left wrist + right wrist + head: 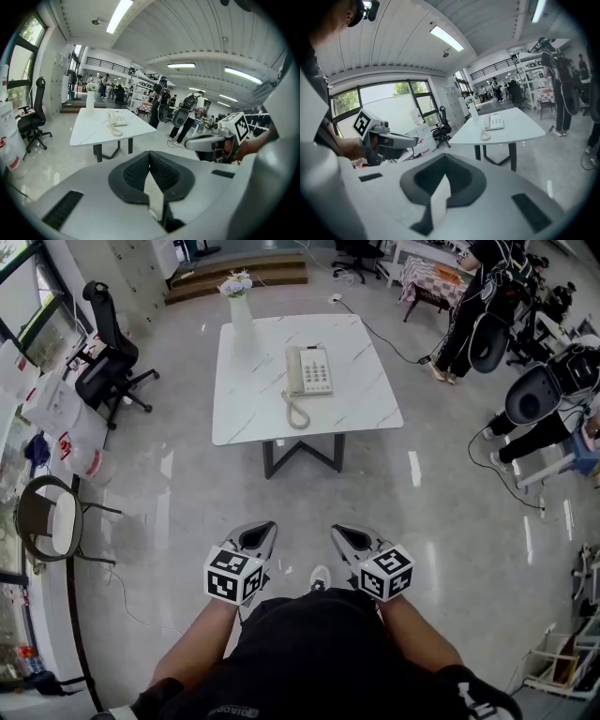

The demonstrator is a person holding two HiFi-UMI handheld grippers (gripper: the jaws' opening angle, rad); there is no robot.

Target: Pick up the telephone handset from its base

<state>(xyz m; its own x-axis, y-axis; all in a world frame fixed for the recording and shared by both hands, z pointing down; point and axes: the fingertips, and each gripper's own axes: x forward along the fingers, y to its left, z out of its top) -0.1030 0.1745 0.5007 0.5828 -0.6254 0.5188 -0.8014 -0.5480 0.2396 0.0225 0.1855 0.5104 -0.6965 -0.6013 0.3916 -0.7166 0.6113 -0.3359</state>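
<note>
A cream telephone (pixel 310 370) lies on the white marble table (pixel 366 409), with its handset (pixel 293 371) resting on the left side of the base and a coiled cord (pixel 297 415) looped in front. The phone also shows far off in the left gripper view (pixel 116 119) and the right gripper view (pixel 494 122). My left gripper (pixel 260 535) and right gripper (pixel 349 538) hang side by side over the floor, well short of the table. Both are shut with nothing between the jaws, as their own views show for the left gripper (pixel 150 157) and the right gripper (pixel 444 161).
A white vase with flowers (pixel 241 307) stands at the table's far left corner. A black office chair (pixel 108 357) and bags (pixel 70 442) are at the left, and a round chair (pixel 52 521) is nearer. People (pixel 478 306) stand at the right, with a cable (pixel 389 338) on the floor.
</note>
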